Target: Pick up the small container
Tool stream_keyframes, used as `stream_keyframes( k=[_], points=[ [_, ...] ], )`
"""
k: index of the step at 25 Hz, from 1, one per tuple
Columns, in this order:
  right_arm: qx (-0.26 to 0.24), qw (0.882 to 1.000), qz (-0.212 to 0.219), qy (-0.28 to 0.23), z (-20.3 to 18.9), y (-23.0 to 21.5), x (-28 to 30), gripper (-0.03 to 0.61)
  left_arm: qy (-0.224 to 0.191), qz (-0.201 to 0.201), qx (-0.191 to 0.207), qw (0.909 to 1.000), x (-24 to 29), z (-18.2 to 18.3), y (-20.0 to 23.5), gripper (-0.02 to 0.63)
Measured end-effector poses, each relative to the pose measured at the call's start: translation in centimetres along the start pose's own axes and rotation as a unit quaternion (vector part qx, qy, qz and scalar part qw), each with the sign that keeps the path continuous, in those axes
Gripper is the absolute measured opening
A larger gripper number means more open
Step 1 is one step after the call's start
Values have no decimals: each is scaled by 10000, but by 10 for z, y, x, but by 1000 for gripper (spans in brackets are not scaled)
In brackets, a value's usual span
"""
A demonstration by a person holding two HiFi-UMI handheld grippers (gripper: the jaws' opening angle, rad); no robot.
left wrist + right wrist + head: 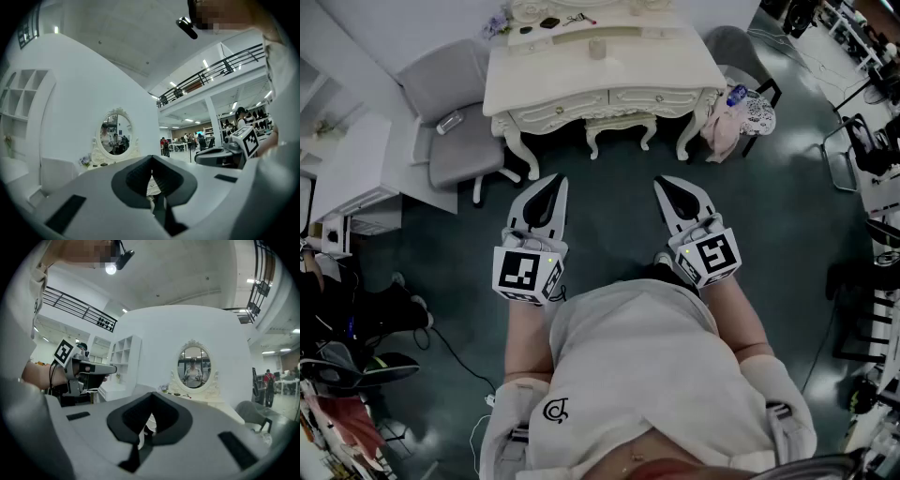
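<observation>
both grippers are level in front of the body, out over the floor. left gripper (551, 183): jaws pressed together, nothing between them. right gripper (662, 184): the same, jaws closed and empty, and its own view agrees. neither is anywhere near the target.

step in hand, as i judge it, is the approach. i'd walk up to the desk (544, 80) and spread one gripper's jaws on the way in, not over the desktop clutter. keep that gripper level, come in over the front edge, straddle the container at mid-height and close gently. mind the stool (619, 125) tucked under the desk front and the grey chair (459, 155) at its left corner.

small container (597, 47): it stands on the desktop at about mid-width, toward the back, well apart from both grippers. it is pale cream like the desk, so contrast is low. it reads as a short upright cylinder, too small to tell lid or material.

small dark items (549, 22) lie behind it, further back on the desktop. an oval mirror (194, 365) stands beyond.
</observation>
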State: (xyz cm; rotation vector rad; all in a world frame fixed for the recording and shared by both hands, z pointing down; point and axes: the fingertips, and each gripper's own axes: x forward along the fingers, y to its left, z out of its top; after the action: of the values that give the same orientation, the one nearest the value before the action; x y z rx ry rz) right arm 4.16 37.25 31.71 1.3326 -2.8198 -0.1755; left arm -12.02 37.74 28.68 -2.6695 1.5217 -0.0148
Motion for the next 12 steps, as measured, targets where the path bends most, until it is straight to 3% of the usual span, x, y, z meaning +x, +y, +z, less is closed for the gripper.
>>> stream_keyframes(
  k=[12],
  points=[
    [106, 9999, -7, -6, 0, 7, 1, 5, -27, -82, 102, 9999, -3, 6, 1, 13]
  ],
)
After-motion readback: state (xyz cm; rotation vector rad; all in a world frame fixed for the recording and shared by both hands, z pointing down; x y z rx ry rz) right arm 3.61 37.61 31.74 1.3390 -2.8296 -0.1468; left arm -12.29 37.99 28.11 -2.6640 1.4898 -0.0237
